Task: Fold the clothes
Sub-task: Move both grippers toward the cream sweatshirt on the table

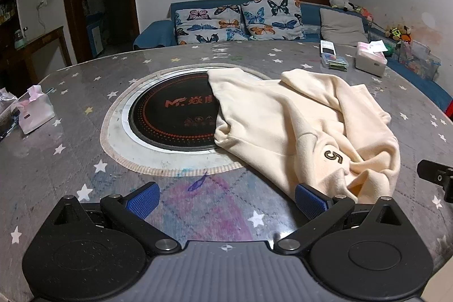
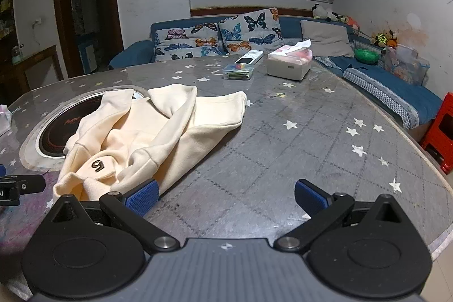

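Observation:
A cream sweatshirt (image 1: 297,126) with a black "5" patch lies crumpled on the grey star-patterned table (image 1: 70,154), partly over a round black cooktop (image 1: 172,115). My left gripper (image 1: 225,200) is open near the table's front edge, with its right blue pad (image 1: 310,201) just short of the sweatshirt's near hem. In the right wrist view the sweatshirt (image 2: 147,137) lies to the left. My right gripper (image 2: 225,198) is open over bare table, and its left pad (image 2: 143,197) sits beside the garment's near edge. Nothing is held.
A tissue box (image 2: 290,61), a small clear case (image 2: 239,71) and a remote (image 2: 249,57) sit at the table's far side. A pink tissue pack (image 1: 34,109) lies at the left. A blue sofa (image 1: 254,19) with butterfly cushions stands behind; a red stool (image 2: 440,132) is at the right.

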Available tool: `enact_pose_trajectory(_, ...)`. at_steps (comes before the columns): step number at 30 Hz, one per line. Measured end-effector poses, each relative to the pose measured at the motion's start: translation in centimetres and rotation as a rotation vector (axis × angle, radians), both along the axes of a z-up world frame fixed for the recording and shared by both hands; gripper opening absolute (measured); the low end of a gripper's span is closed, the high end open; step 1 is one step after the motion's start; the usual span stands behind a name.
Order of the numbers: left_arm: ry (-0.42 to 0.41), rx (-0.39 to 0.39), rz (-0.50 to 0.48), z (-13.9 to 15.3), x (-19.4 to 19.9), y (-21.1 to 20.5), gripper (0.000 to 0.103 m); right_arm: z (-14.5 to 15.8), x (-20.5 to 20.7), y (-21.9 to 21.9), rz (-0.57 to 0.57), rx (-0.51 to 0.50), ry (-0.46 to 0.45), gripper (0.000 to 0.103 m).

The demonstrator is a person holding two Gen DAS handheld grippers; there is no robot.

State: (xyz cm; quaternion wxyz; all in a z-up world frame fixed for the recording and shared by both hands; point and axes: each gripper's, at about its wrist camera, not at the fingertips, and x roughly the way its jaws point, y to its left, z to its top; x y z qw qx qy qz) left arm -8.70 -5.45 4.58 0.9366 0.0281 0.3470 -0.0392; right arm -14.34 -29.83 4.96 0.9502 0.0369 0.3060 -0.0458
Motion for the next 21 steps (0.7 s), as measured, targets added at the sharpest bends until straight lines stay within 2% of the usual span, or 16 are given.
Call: enact_pose_trajectory(21, -0.029, 0.005, -0.032, 0.6, -1.9, -0.4, 0.103, 1.1, -2.2, 1.4, 0.026, -0.006, -0.037, 0.103)
